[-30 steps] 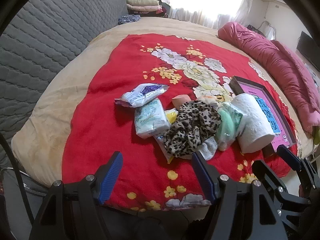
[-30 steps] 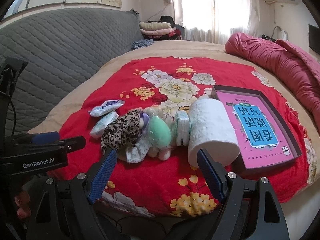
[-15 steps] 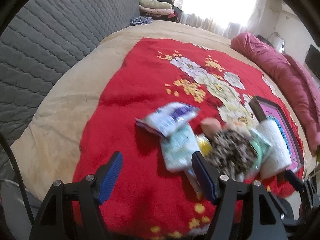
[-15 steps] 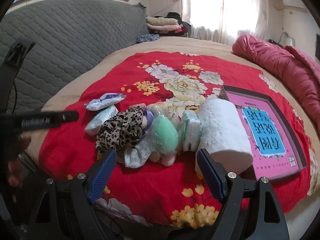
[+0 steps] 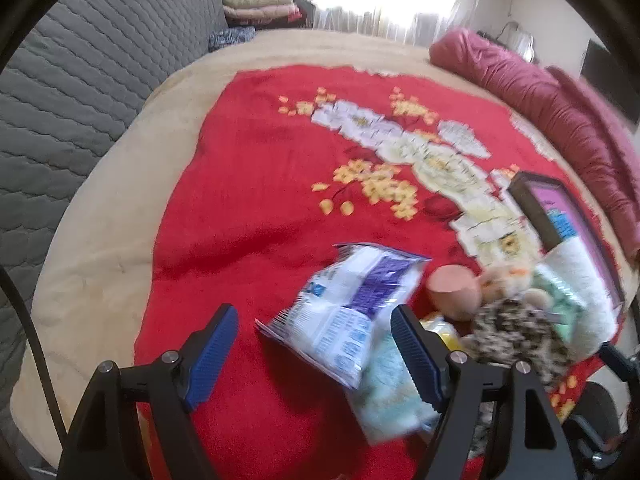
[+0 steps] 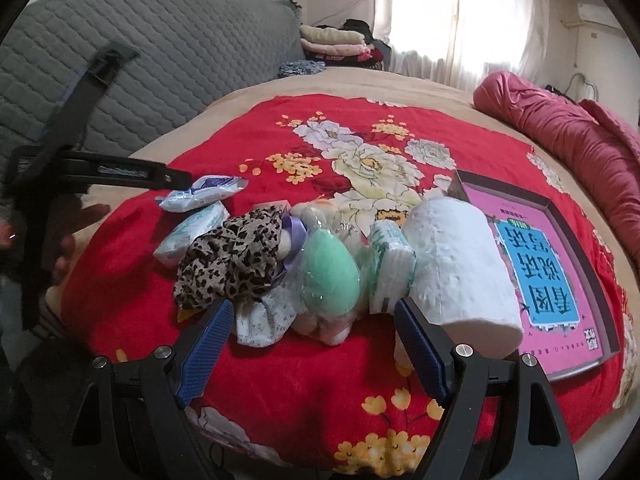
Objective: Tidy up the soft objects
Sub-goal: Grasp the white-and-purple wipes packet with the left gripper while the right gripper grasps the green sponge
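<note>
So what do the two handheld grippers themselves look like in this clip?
Both match: the left gripper and right gripper have black angular frames with silver bolts and two fingers faced with ribbed blue pads. A thin black cable curves past the left one.

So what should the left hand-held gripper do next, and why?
Probably ease forward and down so its open jaws straddle the white and purple packet, then close. The left hand-held gripper is open and empty, and that packet lies nearest, partly between its fingers, at the pile's edge.
</note>
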### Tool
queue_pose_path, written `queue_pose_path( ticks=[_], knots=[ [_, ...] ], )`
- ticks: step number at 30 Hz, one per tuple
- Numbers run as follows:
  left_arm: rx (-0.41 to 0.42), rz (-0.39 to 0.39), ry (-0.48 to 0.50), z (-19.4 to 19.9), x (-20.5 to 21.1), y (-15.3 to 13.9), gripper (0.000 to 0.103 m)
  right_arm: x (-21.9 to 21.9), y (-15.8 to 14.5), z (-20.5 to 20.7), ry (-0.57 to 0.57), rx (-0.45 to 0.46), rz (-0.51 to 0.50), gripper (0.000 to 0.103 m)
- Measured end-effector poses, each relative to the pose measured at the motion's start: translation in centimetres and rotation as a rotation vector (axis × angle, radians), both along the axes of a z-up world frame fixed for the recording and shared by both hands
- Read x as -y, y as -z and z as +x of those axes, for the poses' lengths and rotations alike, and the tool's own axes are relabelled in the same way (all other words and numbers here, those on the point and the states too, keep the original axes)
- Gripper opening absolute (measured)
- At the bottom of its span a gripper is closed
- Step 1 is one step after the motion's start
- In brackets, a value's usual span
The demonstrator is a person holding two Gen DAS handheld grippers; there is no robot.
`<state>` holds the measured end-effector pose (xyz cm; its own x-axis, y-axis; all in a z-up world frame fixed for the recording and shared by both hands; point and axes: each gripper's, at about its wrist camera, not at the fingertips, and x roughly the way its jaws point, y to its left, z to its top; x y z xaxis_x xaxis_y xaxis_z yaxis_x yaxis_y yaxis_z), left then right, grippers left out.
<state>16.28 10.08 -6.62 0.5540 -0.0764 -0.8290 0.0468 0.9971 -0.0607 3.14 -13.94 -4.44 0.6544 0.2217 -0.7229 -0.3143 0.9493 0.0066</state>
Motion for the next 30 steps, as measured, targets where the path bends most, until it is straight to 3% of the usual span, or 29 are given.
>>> queue_pose_path(
  ticks=[7,13,15,19,22,25,27,30],
  knots=[
    [-0.056,-0.022,0.026,1.7,0.6,3.1,0.079,0.0,0.3,0.9,-0.012,0.010,-0.002,0.083],
    [-0.064,-0.097,0.030,2.2,0.1,4.3,0.078,-0.4,0.5,2.1,-0.021,0.040,-0.032,0.083],
    [-0.070,-0.118,0.031,2.4,0.0,4.5,0.078,-0.7,0.7,2.5,-0.021,0.053,-0.057,0.075],
    [-0.066,-0.132,0.038,2.7,-0.1,4.6,0.076,-1.2,1.8,3.5,-0.026,0.037,-0.094,0.050],
    [-0.064,-0.144,0.044,2.8,-0.1,4.6,0.071,-1.8,2.8,4.2,-0.039,0.015,-0.141,0.041],
    [-0.058,-0.174,0.037,2.9,-0.5,4.5,0.056,-2.0,3.3,4.5,-0.032,0.030,-0.177,0.039],
    [-0.057,-0.192,0.027,3.0,-0.9,4.5,0.040,-1.9,3.3,4.7,-0.029,0.035,-0.174,0.039],
    [-0.060,-0.253,0.022,3.1,-1.6,4.5,0.027,-1.7,3.2,4.6,-0.029,0.047,-0.170,0.039]
  ],
)
